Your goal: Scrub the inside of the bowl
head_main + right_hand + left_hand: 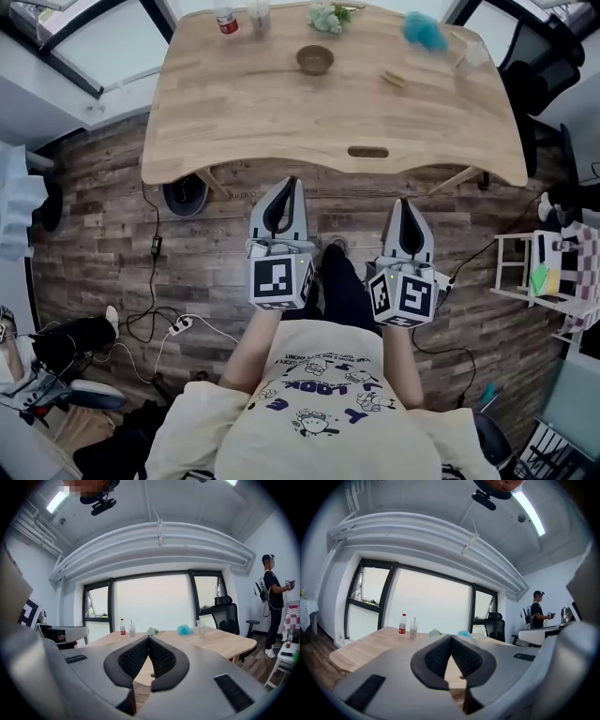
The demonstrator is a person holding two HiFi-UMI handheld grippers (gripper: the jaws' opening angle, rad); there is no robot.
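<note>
The bottle [226,19] and the cup [259,13] at the far edge of the bench [281,122] are getting chopped off by the top of the head view, and the bowl [315,60] is showing up too small there to tell what its inside is looking like. The blue fluffy thing [427,31] and the tan bit [395,78] near it are coming out too blurry to name. The left gripper [451,638] and the right gripper [148,639] are each blocking the near bench in their own views.
</note>
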